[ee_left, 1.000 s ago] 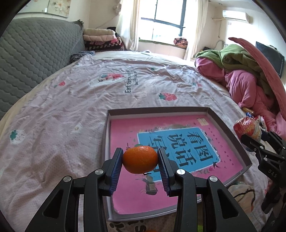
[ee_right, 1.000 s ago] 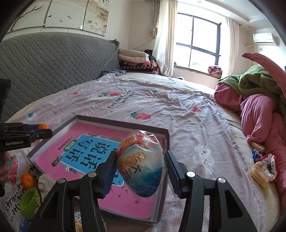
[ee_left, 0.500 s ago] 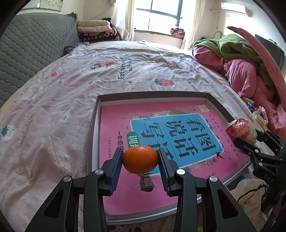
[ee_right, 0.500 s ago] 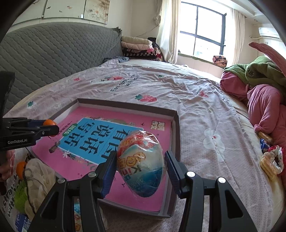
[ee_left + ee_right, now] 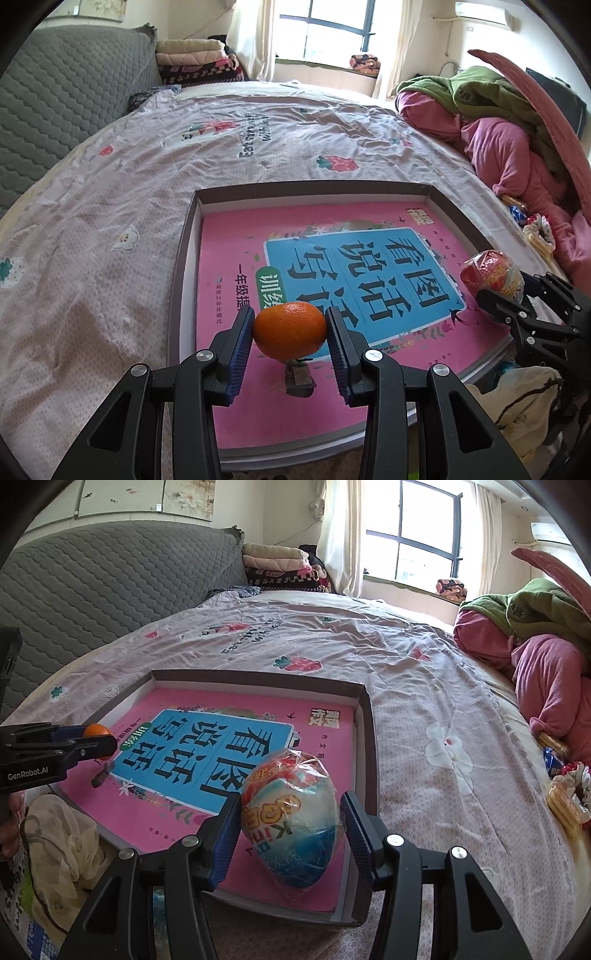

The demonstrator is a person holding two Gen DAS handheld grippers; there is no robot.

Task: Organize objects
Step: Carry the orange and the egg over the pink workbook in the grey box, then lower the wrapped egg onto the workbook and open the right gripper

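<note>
Left wrist view showed the left gripper (image 5: pixel 290 329) clenched on a mandarin (image 5: pixel 290 329) above the tray (image 5: pixel 183 266), not yet released. The right gripper (image 5: pixel 290 825) likewise gripped a wrapped egg (image 5: pixel 290 821) over the tray's pink book (image 5: pixel 207 753); snacks (image 5: pixel 565 794) on the bed (image 5: pixel 424 686) remained unsorted.

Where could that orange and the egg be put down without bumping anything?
The pink book in the box is bare, with free cover between orange and wrapped egg. The sheet left of the box is open too. Snacks crowd the right edge by the pink clothes.
</note>
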